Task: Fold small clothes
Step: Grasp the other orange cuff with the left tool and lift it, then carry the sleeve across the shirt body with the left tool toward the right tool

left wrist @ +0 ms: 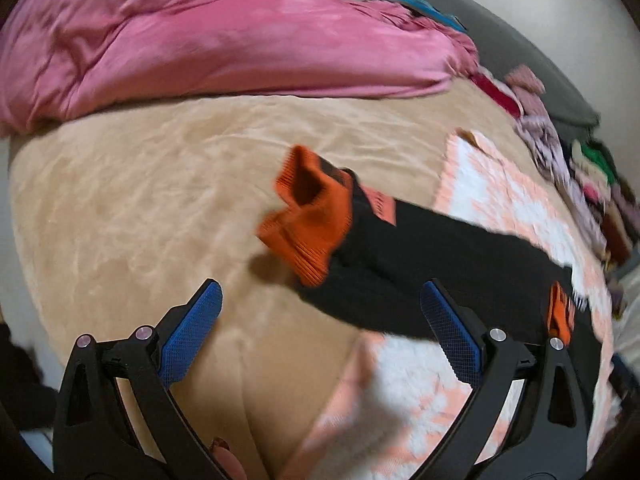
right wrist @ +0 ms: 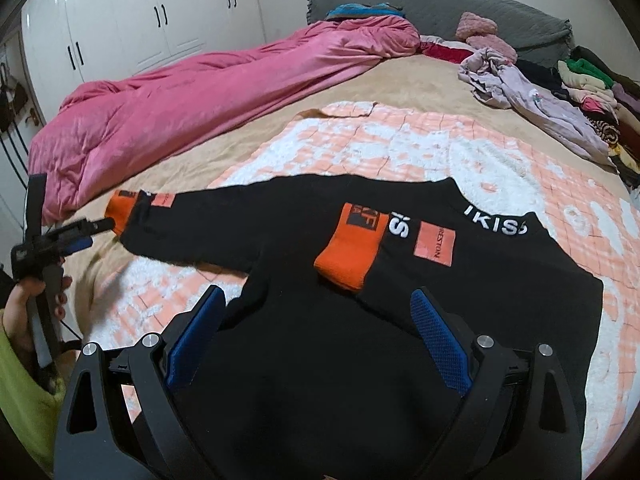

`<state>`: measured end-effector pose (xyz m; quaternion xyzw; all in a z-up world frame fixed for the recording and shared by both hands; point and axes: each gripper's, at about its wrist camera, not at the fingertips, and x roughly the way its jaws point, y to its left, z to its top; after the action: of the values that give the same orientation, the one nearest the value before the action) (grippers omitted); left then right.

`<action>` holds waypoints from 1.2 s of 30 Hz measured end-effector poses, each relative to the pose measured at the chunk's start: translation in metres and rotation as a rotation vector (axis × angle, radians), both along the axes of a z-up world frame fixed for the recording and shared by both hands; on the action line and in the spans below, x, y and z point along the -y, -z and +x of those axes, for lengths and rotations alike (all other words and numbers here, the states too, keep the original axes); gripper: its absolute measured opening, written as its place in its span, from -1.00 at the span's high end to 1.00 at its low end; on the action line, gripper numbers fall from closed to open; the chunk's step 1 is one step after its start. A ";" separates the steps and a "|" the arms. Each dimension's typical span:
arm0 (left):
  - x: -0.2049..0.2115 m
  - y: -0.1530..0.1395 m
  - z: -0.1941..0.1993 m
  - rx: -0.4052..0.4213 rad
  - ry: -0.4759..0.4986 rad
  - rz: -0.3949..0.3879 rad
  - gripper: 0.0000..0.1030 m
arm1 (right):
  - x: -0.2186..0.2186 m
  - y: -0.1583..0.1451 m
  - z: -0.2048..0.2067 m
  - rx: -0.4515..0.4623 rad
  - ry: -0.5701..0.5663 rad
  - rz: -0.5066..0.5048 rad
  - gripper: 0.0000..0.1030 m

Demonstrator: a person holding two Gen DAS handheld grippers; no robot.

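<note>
A black sweater (right wrist: 320,360) with orange cuffs lies flat on a pink-and-white blanket (right wrist: 400,140). One sleeve is folded across the chest, its orange cuff (right wrist: 348,258) resting near the white lettering. The other sleeve (left wrist: 440,248) stretches out sideways, and its orange cuff (left wrist: 308,216) is curled up over the beige sheet. My left gripper (left wrist: 320,304) is open just short of that cuff, with nothing between its blue pads; in the right wrist view a hand holds the left gripper (right wrist: 80,236) beside the cuff (right wrist: 122,208). My right gripper (right wrist: 318,312) is open over the sweater's body.
A rumpled pink quilt (right wrist: 180,100) runs along the far left of the bed. A lilac garment (right wrist: 532,100) and a pile of mixed clothes (right wrist: 588,88) lie at the right by the grey headboard (right wrist: 440,4). White wardrobes (right wrist: 140,12) stand behind. The beige sheet (left wrist: 140,200) spreads left of the sleeve.
</note>
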<state>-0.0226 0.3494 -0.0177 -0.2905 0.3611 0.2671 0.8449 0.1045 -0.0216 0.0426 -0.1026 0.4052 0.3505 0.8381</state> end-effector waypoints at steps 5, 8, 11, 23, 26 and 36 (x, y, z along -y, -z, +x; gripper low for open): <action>-0.024 0.014 0.007 0.032 -0.053 -0.084 -0.81 | 0.003 0.013 0.001 -0.028 0.016 -0.012 -0.81; -0.027 0.021 0.014 0.070 -0.052 -0.130 -0.73 | 0.008 0.020 0.004 -0.046 0.037 -0.014 -0.81; -0.023 0.024 0.023 0.091 -0.042 -0.142 0.20 | 0.014 0.027 0.007 -0.063 0.060 -0.014 -0.81; 0.037 -0.039 0.046 0.238 0.117 -0.087 0.87 | 0.055 0.033 0.017 -0.097 0.140 0.026 -0.81; 0.063 -0.059 0.059 0.270 0.186 -0.068 0.87 | 0.071 0.030 0.019 -0.096 0.169 0.045 -0.81; 0.175 -0.090 0.113 0.302 0.432 -0.041 0.87 | 0.147 0.019 0.024 -0.088 0.302 0.121 -0.81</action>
<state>0.0908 0.1742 0.0723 -0.2602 0.2899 0.0271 0.9206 0.1290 -0.1689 0.0236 0.0254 0.4303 0.2484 0.8675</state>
